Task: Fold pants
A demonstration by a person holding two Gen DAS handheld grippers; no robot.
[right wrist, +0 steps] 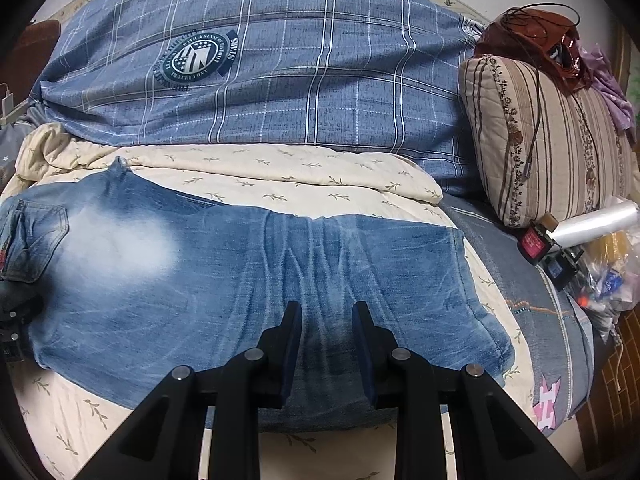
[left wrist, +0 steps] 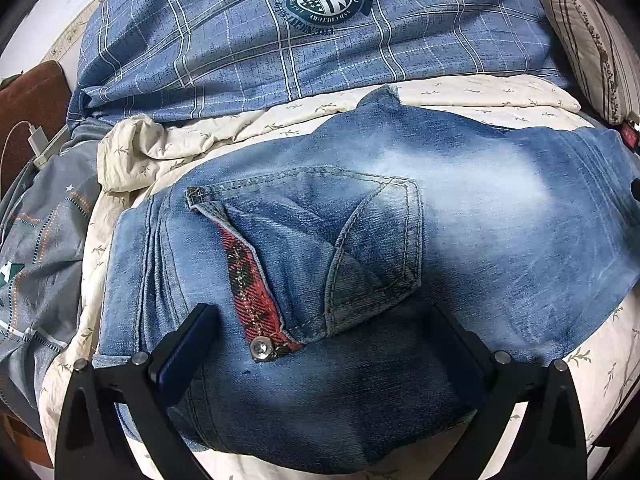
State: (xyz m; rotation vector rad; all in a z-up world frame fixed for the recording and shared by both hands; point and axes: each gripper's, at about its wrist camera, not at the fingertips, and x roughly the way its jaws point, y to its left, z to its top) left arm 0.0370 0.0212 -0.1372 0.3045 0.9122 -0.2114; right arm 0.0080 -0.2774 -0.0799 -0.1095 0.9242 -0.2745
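Both tongs hover over the jeans (right wrist: 240,280): left gripper (left wrist: 320,344) wide open, right gripper (right wrist: 326,344) narrow, pinching nothing. I should grip both layers near the pocket (left wrist: 320,240).

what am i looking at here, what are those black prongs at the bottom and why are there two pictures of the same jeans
The black prongs are two hand-held grippers; a person holds one in each hand, and each carries a wide-angle camera looking along its fingers. So you get one picture per hand.

The left view shows the left gripper with its fingers spread wide over the pocket end of the jeans. The right view shows the right gripper further along, its fingers drawn closer together with a ridge of denim between them; whether it is actually pinched is hard to tell.

The jeans lie on a cream leaf-print quilt on a bed, with a blue plaid duvet behind and a striped pillow to the right.
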